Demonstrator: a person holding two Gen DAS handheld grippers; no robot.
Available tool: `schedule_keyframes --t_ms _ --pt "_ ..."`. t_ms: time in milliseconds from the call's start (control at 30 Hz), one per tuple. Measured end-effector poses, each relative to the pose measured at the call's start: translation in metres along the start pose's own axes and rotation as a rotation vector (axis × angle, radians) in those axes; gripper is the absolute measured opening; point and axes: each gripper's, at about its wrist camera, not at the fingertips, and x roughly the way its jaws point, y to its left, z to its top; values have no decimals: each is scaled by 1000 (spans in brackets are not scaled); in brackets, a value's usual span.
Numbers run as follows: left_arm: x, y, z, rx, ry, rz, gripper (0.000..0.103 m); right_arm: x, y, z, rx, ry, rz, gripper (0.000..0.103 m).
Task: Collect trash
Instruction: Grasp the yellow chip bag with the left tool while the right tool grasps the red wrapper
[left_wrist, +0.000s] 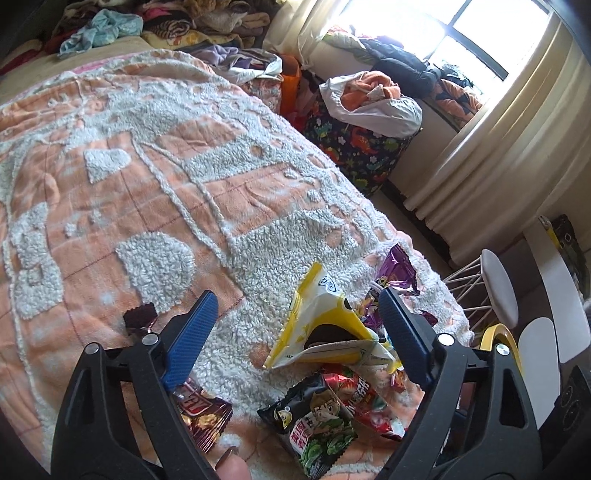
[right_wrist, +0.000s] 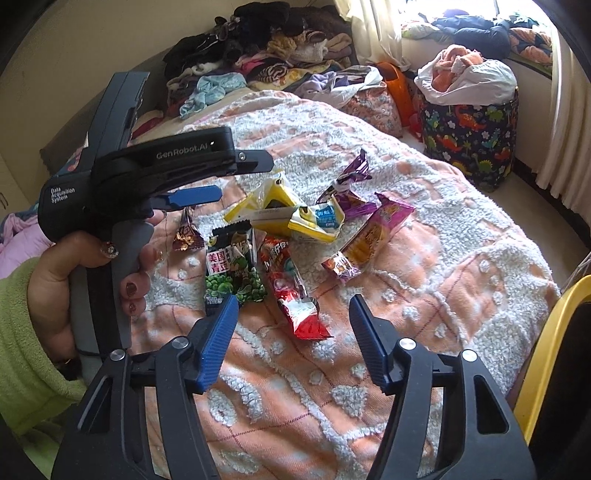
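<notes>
The snack wrappers (right_wrist: 280, 240) lie heaped on the orange-and-white fleece blanket (right_wrist: 424, 280), at twelve o'clock from the right gripper (right_wrist: 291, 332); both it and the left gripper (left_wrist: 299, 321) stand released, holding nothing. The empty foil should be light, crinkly and slippery, best pinched at a raised edge. The soft bed gives underneath; clothes piles (right_wrist: 258, 48) and a curtained window (left_wrist: 461, 33) lie beyond.

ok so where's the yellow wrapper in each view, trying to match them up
Left wrist view: the yellow wrapper lies low and right of centre, between the open fingers of the left gripper.
Right wrist view: it lies just above centre, in the middle of the wrapper pile, beyond the right gripper.
Shared landmark: the green pea snack packet, the nearest wrapper below the yellow one in both views.
</notes>
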Motion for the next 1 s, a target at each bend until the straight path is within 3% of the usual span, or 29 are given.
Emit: schedule_keyframes --t_ms 67,133,233,367,500,633,833,1000 --pt "3 -2 1 8 7 -4 79 6 -1 0 -2 15 0 57" --pt "7 -3 1 12 18 -9 70 12 -1 0 -3 27 1 54" --pt "15 -3 0 6 40 -17 67 21 -3 0 0 47 7 50" --pt "21 -4 -1 17 52 -12 66 33 -6 -1 5 69 12 43" --pt "24 -8 0 29 61 -14 65 37 -11 -1 17 74 21 29" --pt "28 -12 -1 42 69 -15 64 34 -16 -2 32 68 33 26" --pt "35 -20 -4 65 101 -26 44 27 -18 -5 54 55 40 22" --pt "33 -24 -9 64 105 -33 37 18 -18 -6 60 40 45 21"
